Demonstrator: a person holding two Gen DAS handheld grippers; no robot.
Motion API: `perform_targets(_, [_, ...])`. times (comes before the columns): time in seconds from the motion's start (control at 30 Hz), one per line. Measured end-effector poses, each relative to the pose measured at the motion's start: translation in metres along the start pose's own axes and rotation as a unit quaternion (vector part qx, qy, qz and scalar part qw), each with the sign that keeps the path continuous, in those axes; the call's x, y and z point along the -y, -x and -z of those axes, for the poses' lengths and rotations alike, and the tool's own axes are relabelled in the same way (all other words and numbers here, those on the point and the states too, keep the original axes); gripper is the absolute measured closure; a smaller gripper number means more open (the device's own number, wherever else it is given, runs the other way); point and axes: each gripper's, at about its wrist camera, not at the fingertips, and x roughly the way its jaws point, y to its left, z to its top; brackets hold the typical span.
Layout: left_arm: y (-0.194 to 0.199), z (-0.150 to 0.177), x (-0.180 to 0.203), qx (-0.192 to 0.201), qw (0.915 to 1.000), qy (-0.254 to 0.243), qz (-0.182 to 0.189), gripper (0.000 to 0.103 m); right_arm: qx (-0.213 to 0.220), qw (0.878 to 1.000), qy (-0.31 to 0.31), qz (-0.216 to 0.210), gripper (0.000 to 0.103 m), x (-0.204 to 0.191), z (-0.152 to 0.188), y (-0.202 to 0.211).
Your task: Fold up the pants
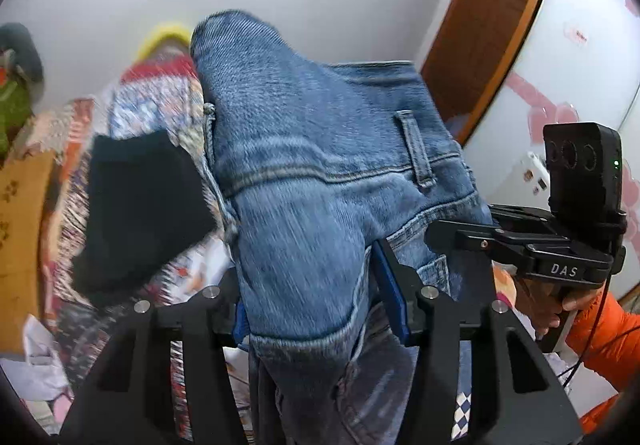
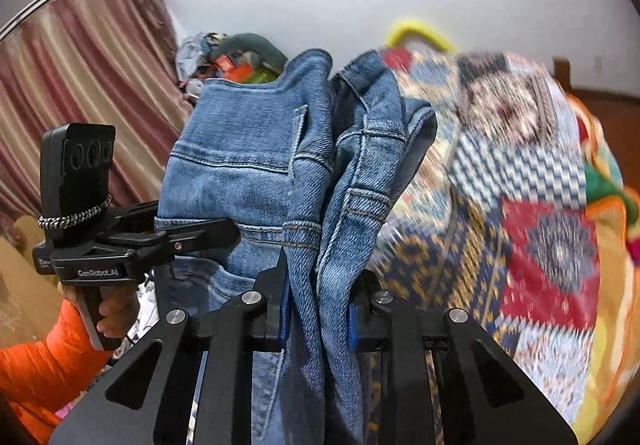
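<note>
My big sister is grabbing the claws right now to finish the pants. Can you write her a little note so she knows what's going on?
Left claw: shut on the jeans, near the waistband.
Right claw: shut on the jeans too, on a bunched part of the waist.
The jeans hang lifted between both claws, above the patterned quilt. A black cloth lies on the quilt to the left.
Done: jeans picked up by both claws.
Left: no neat fold shows yet. Probably lay them flat on the quilt, then fold.

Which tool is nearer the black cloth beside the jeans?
Left. The left tool sits just right of the black cloth; the right tool is farther right, beyond the jeans.
</note>
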Motion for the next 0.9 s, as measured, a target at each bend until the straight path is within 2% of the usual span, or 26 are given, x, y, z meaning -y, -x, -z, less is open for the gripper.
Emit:
perform_targets(0.27, [0.042,-0.027,-0.042,0.051,0.9973,0.001,-0.053,0.055,0.038,0.997,0.064,-0.013,0.084,-0.046,-0.044,-0.021])
perform_targets(0.5, [0.056,-0.05,-0.098,0.08,0.9912,0.012,-0.105,0.055,0.041,0.994,0.09,-0.039,0.085,-0.064,-0.091,-0.076])
perform_targets(0.77, [0.03,-0.079,-0.174,0.079,0.986,0.051,-0.137,0.055,0.028,0.994,0.099,-0.048,0.085,-0.075,-0.131,-0.143])
perform_targets(0.9, [-0.006,-0.09,-0.218,0.057,0.9852,0.086,-0.137,0.055,0.0,0.996,0.078,-0.054,0.085,-0.066,-0.147,-0.184])
